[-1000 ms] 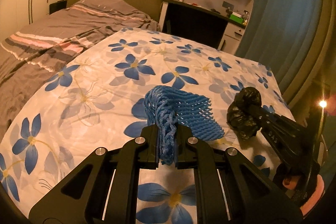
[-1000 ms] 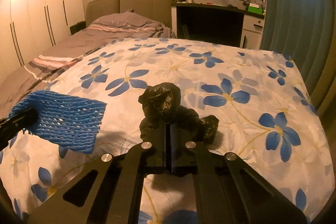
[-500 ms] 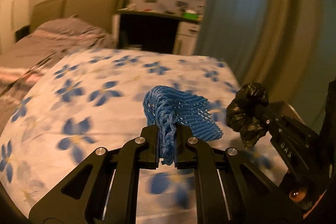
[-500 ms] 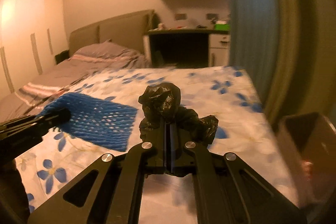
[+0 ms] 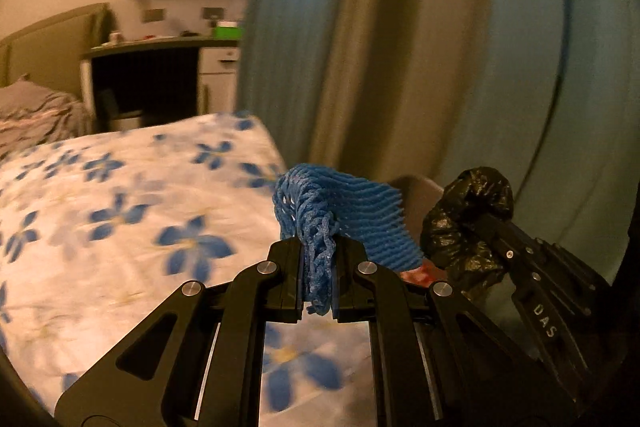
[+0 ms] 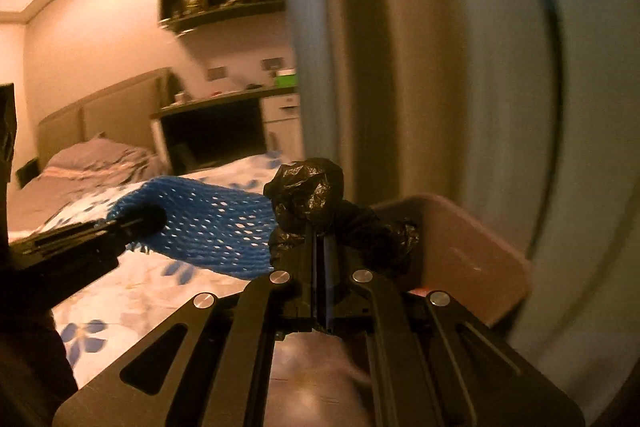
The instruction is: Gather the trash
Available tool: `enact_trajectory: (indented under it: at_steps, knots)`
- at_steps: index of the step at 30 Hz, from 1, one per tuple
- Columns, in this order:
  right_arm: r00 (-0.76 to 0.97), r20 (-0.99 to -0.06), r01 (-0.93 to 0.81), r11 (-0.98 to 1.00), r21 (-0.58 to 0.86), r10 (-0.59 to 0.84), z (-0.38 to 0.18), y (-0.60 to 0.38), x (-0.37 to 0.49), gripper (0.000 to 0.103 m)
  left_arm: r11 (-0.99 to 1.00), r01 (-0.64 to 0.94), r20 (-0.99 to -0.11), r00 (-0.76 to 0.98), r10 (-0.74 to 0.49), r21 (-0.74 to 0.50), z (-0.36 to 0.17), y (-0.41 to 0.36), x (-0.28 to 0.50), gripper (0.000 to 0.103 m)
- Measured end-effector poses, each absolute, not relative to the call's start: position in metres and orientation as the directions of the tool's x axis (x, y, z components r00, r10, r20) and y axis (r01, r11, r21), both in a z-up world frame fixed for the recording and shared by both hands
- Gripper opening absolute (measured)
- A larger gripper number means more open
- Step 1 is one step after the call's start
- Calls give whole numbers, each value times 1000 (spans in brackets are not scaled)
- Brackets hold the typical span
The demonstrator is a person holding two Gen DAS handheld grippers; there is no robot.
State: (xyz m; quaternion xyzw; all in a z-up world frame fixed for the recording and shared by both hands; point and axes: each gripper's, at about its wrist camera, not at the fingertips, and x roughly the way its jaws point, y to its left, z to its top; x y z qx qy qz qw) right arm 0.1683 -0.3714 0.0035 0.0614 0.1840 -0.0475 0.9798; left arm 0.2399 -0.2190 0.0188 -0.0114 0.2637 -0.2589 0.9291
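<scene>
Both pieces of trash are picked up and off the bed [image 5: 120, 227], so the collecting is done; what seems left is dropping them into the bin [image 6: 472, 247], whose brown rim shows just past the bed's right edge. The left gripper [image 5: 318, 275] has its jaws clenched on one blue foam net [image 5: 348, 223], held in the air near the bin. The right gripper [image 6: 320, 263] pinches one crumpled black bag [image 6: 308, 191] over the bin's near rim. Count: two grippers, two pieces of trash, one bin

Bed [image 5: 120, 227], blue-flowered white sheet [image 5: 72, 267], rumpled grey blanket [image 5: 36, 119]
</scene>
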Motion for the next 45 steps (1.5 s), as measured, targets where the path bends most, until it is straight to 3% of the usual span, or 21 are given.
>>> enact_trajectory:
  at_steps: [13,15,17,19,23,28,33,39,45]
  knots:
    - [911,-392,201,968,152,-127,-18,-419,172,4,762,605,-483,608,-630,-232,-16,-290,270,13]
    - [910,-395,201,966,161,-124,-20,-422,177,4,743,625,-497,578,-647,-241,-20,-294,275,21]
    - [906,-407,200,964,176,-113,-21,-424,182,6,743,623,-498,577,-648,-245,-23,-292,277,50]
    - [902,-415,206,962,181,-116,-22,-429,187,8,748,612,-493,583,-646,-257,-26,-285,277,65]
    - [899,-419,216,959,182,-123,-21,-430,190,35,782,558,-499,612,-614,-277,-30,-268,280,81]
    - [902,-408,234,954,186,-142,-21,-429,183,56,846,477,-490,693,-528,-236,-24,-242,267,96]
    - [902,-388,256,958,133,-187,-18,-408,162,85,908,392,-481,774,-411,-145,-17,-213,238,97]
    - [913,-355,242,968,70,-202,-11,-370,132,97,942,320,-457,826,-330,-102,-11,-173,198,97]
    - [918,-329,250,967,47,-221,1,-339,105,97,959,278,-422,865,-274,-52,0,-140,160,97]
